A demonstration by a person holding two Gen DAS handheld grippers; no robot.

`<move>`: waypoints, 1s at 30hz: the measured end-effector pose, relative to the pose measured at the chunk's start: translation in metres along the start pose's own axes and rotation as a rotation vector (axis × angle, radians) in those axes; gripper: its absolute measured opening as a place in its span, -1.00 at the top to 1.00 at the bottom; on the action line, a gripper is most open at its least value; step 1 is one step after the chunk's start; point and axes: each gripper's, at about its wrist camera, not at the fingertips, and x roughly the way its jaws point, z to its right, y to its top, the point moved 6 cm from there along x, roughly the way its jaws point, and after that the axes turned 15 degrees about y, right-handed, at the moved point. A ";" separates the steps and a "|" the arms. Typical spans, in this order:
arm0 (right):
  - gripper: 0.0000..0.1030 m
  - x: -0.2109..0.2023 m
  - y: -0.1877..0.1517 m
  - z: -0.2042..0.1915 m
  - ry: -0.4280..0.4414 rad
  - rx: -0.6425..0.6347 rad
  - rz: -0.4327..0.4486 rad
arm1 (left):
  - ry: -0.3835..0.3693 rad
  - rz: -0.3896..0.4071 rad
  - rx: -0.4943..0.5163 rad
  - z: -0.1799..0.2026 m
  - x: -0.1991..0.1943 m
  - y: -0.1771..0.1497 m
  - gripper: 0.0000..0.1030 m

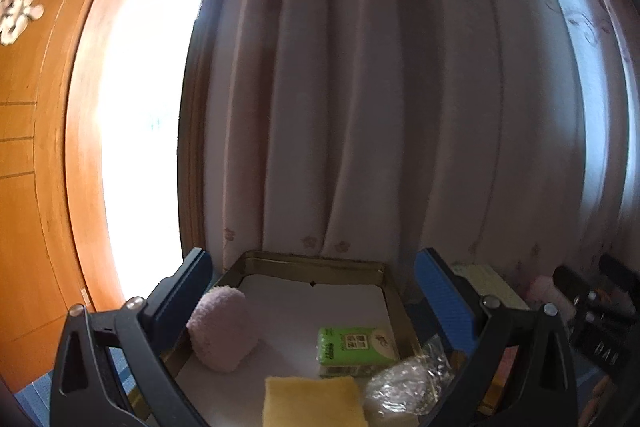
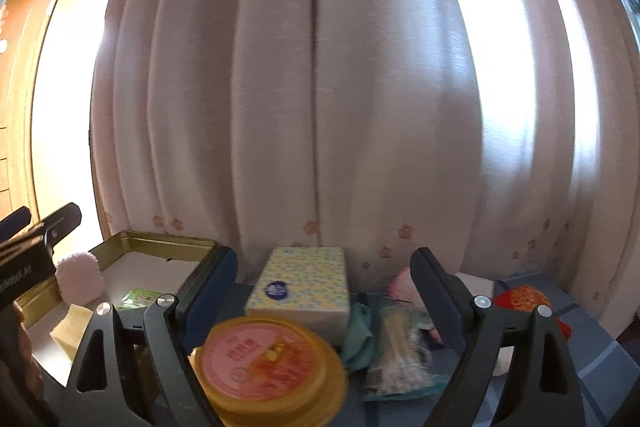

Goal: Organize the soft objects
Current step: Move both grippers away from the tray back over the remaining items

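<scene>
before the curtain (image 2: 320, 87), soft items (pink puff (image 1: 219, 331), yellow sponge (image 1: 314, 403), green tissue pack (image 1: 356, 349)) are gathered in the gold tray (image 1: 316, 261), apparently for sorting; left gripper (image 1: 316, 291) and right gripper (image 2: 324, 291) are held agape, empty, blue-dotted tissue pack (image 2: 300, 291) unsorted alongside.

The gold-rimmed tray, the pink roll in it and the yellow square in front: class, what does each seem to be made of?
Gold-rimmed tray: probably thin metal; its walls have a dull golden sheen and crisp folded edges, with a white liner, perhaps paper.
Pink roll: plush fabric, likely a towel; fuzzy, matte nap.
Yellow square: looks like sponge or foam cloth; matte, finely pitted face, though blur leaves this open.
</scene>
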 end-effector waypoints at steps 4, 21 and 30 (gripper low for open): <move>-0.74 -0.008 0.000 0.014 -0.024 0.003 0.008 | 0.004 0.003 0.028 0.009 -0.001 -0.005 -0.99; -0.74 -0.043 0.000 0.078 -0.140 -0.032 0.022 | -0.040 -0.084 0.110 0.055 -0.018 -0.021 -0.99; -0.74 -0.062 0.000 0.124 -0.221 0.000 0.034 | -0.033 -0.107 0.099 0.066 -0.024 -0.023 -0.99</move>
